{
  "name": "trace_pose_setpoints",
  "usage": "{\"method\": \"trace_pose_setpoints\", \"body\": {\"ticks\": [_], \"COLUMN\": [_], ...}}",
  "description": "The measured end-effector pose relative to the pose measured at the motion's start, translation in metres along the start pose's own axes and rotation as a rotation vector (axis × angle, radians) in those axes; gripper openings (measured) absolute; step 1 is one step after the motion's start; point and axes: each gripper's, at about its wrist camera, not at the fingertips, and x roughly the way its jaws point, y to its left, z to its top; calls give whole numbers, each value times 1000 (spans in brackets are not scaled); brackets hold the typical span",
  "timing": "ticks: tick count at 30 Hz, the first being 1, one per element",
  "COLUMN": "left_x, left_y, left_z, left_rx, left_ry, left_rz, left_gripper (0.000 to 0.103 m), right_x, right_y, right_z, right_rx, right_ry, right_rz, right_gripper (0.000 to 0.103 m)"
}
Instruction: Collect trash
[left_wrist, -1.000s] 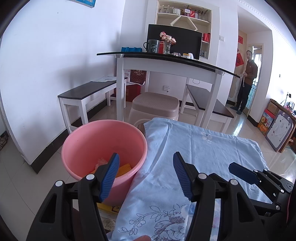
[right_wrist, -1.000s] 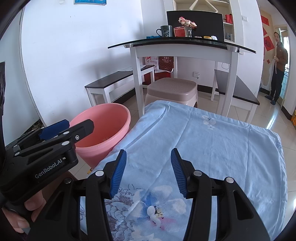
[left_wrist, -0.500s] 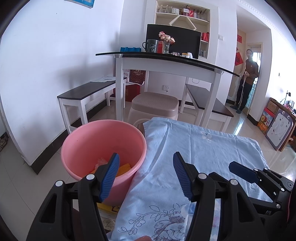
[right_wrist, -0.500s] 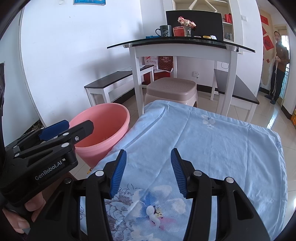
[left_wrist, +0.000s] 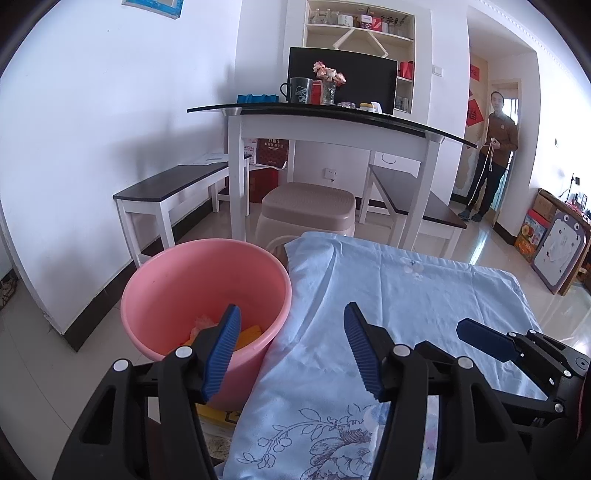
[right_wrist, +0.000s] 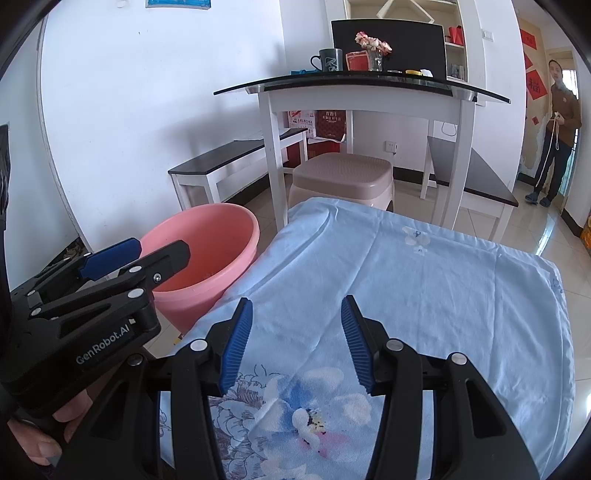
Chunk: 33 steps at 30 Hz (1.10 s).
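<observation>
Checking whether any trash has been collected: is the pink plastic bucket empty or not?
Not empty. In the left wrist view the round pink plastic bucket stands upright with yellow-orange scraps at its bottom, partly hidden; the amount is unclear.

Tiled floor (left_wrist: 92, 332) carries a pink bucket (left_wrist: 177, 280); a floral blue cloth (right_wrist: 424, 295) covers the table.

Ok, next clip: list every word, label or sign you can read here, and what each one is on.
"GenRobot.AI": on the side of the left hand-held gripper.
"LELECHA": on the white bag under the white table.
Red box beside that bag: print too small to read.
Red door hanging: one Chinese character, too blurred to be sure of.
Mug: a white mark, no readable letters.
</observation>
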Motion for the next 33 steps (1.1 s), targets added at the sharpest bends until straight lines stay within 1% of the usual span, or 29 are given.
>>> {"method": "trace_pose_setpoints", "body": {"ticks": [11,21,33], "left_x": [3,18,32], "left_y": [-1,-4,-11], "left_z": [-1,2,5], "left_rx": [8,21,36], "left_ry": [6,28,45], "left_rz": [-3,-29,-49], "left_gripper": [57,57,57], "right_x": [3,14,12], "right_y": [-2,-4,-13], "right_z": [-5,-4,-3], "right_rx": [3,5,28], "right_ry": [7,27,33], "right_rz": [-5,-29,-53], "right_gripper": [51,51,51]}}
